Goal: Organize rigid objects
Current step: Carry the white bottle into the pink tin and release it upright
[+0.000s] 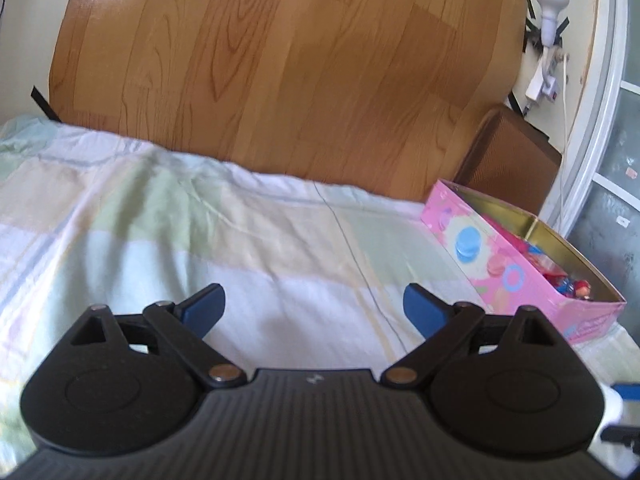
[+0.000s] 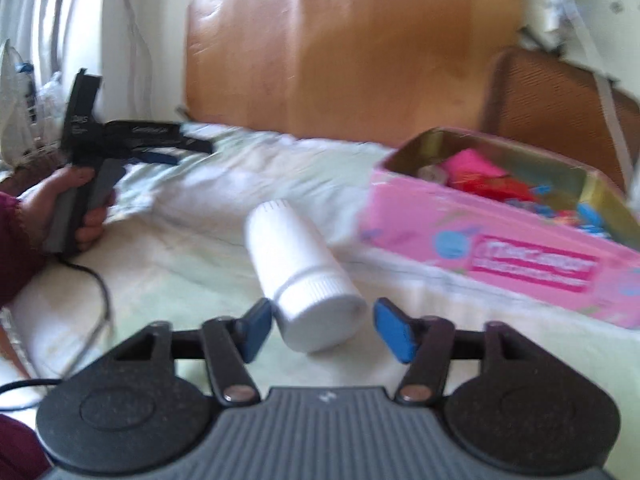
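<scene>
A white plastic bottle (image 2: 304, 272) lies on its side on the pastel checked bedsheet (image 2: 192, 264), cap end toward me. My right gripper (image 2: 322, 326) is open, its blue pads on either side of the cap, the left pad close to it, not closed on it. A pink tin box (image 2: 500, 248) with several colourful small items inside sits to the right; it also shows in the left wrist view (image 1: 496, 256). My left gripper (image 1: 314, 310) is open and empty over bare sheet (image 1: 200, 220); it also shows in the right wrist view (image 2: 160, 148), held at far left.
A wood-grain headboard (image 1: 288, 72) stands behind the bed. A brown woven box (image 1: 508, 156) sits behind the tin. A white lamp bulb and cables (image 1: 550, 8) hang on the wall at right. A black cable (image 2: 96, 300) trails on the sheet at left.
</scene>
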Demonstrator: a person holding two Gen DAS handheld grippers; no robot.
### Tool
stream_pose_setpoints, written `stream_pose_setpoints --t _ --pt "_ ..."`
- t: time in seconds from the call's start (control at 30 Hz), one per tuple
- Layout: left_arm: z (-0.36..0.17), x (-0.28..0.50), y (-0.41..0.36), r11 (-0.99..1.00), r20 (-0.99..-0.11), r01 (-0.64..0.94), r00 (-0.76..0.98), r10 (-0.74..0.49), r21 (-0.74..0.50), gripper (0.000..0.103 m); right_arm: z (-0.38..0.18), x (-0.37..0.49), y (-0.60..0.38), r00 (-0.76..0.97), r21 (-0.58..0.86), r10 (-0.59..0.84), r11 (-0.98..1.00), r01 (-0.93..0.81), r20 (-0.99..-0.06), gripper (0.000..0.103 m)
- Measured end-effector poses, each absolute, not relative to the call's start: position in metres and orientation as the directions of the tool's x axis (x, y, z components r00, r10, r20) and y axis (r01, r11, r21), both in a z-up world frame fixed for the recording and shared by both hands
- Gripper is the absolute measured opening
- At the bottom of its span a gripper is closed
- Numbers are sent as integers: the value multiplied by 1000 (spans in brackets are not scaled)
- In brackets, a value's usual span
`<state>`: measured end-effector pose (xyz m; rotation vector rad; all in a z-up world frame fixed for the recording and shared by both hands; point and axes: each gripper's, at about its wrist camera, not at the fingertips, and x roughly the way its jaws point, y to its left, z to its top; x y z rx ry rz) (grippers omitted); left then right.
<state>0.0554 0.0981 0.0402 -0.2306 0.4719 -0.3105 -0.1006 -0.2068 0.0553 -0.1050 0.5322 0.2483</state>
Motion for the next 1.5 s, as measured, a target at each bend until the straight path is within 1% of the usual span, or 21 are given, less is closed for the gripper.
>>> stream_pose_setpoints --t 0.13,0.33,0.43,0.57,0.7,0.83,0.9,0.93,1.0,1.07,1.17,1.23,1.33,1.4,1.5 --pt "47 25 79 905 -397 299 824 -405 -302 97 56 -107 -230 848 56 237 969 -240 -473 67" --pt "65 -1 39 815 -346 455 746 -569 -360 100 47 -111 -233 829 83 306 949 -303 -467 70" --pt "65 1 13 775 -369 516 684 -630 -366 100 44 -110 -232 820 102 332 941 -323 -467 70" --pt "55 3 -14 746 -407 566 626 -665 -351 100 41 -109 -227 811 113 351 934 -339 -468 70" --pt "39 8 -26 742 -461 567 584 -668 -357 100 37 -100 -219 798 98 342 935 -340 -497 70" --pt "28 14 -32 720 -487 562 534 -691 -407 99 35 -86 -212 780 89 345 932 -352 -522 70" --pt "24 16 -36 704 -491 570 508 -708 -425 96 33 -79 -210 767 106 363 925 -365 -529 59" --pt "24 15 -39 714 -496 561 516 -698 -419 95 34 -78 -209 766 110 369 923 -369 -526 59" --pt "31 16 -44 721 -491 559 531 -691 -409 94 38 -81 -207 781 94 377 919 -383 -499 56" --pt "46 19 -47 699 -451 578 534 -715 -422 92 46 -89 -208 805 81 391 913 -399 -445 53" --pt "75 27 -62 674 -395 620 546 -739 -403 92 62 -93 -214 866 30 339 935 -354 -367 53" --pt "92 37 -81 663 -379 648 545 -748 -375 92 71 -90 -224 899 19 299 951 -309 -319 53" --pt "110 58 -118 644 -369 691 534 -761 -327 92 83 -80 -243 936 14 228 972 -233 -267 53" --pt "117 76 -147 635 -378 708 522 -765 -308 92 88 -69 -261 954 22 178 984 -178 -241 53" --pt "117 104 -186 632 -407 716 503 -762 -297 93 90 -48 -288 965 59 114 993 -103 -236 53"
